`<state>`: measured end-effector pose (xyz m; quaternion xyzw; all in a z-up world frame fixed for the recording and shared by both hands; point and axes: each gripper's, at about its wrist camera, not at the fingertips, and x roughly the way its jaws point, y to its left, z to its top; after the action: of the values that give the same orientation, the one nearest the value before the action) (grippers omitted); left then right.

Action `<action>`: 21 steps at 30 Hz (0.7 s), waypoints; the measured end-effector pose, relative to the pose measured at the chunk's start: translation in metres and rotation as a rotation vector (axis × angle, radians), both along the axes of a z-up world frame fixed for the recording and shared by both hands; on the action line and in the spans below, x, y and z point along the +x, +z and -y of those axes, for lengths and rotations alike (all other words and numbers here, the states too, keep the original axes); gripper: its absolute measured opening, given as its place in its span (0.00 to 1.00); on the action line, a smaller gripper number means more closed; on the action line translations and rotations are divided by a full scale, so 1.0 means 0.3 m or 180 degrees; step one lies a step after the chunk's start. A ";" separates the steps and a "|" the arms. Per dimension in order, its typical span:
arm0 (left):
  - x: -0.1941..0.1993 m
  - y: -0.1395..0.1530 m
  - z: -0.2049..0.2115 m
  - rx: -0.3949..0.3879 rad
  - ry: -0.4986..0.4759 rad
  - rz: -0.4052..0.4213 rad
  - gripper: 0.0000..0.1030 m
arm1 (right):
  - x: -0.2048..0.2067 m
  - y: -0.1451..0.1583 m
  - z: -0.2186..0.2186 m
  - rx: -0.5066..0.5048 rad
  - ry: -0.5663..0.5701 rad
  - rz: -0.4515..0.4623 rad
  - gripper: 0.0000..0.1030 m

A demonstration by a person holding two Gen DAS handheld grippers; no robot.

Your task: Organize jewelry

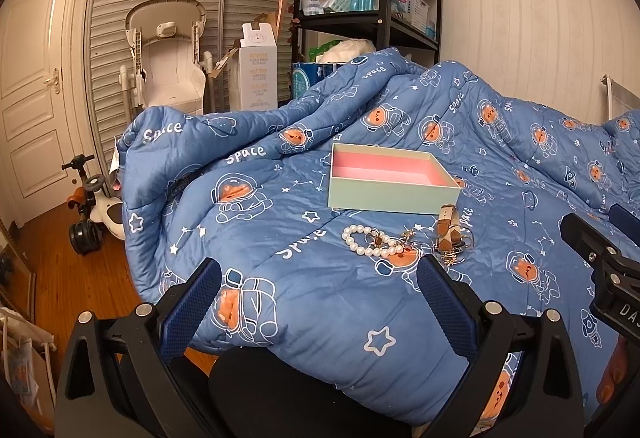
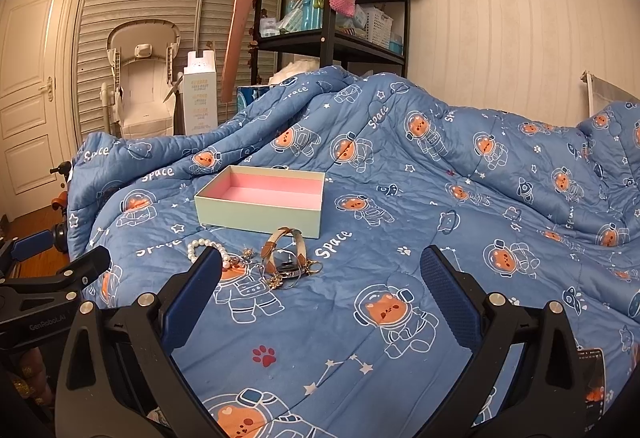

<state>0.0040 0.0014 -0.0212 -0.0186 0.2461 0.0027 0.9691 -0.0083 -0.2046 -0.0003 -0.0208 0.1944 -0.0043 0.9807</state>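
Lying in a loose heap on the quilt, the jewelry sits just in front of the box's near wall: a pearl bracelet to the left, a brown-strapped watch to the right, and small gold pieces tangled between and below them. The box, pink inside and with nothing in it, stands open just behind the heap, its long side running across the view.

From the right gripper the heap lies ahead and to the left, close by its left finger; from the left gripper it lies ahead and to the right, the bracelet nearly centred between the jaws. I judge the left gripper better lined up for the bracelet, the right for the watch. Both sets of jaws stand wide apart and hold nothing.

Part of the bracelet is hidden behind the right gripper's left finger. The gold pieces are too small and tangled to tell apart or count.
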 end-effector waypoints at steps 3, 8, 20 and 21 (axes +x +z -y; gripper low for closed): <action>0.005 0.005 0.001 0.0001 -0.0012 -0.0024 0.94 | 0.003 0.005 -0.001 0.0003 -0.0001 -0.0011 0.95; 0.009 0.007 0.001 0.0000 -0.0012 -0.0039 0.94 | 0.007 0.007 -0.003 0.0000 0.0007 -0.0027 0.95; 0.077 -0.028 -0.023 -0.0193 -0.0117 -0.0340 0.94 | 0.116 -0.041 0.028 0.0339 0.0294 -0.0507 0.95; 0.087 -0.034 -0.027 -0.0229 -0.0144 -0.0379 0.94 | 0.131 -0.048 0.028 0.0363 0.0321 -0.0573 0.95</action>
<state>0.0302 0.0096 -0.0315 -0.0477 0.3035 -0.0269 0.9512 0.0308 -0.2129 -0.0146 0.0250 0.2803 0.0579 0.9578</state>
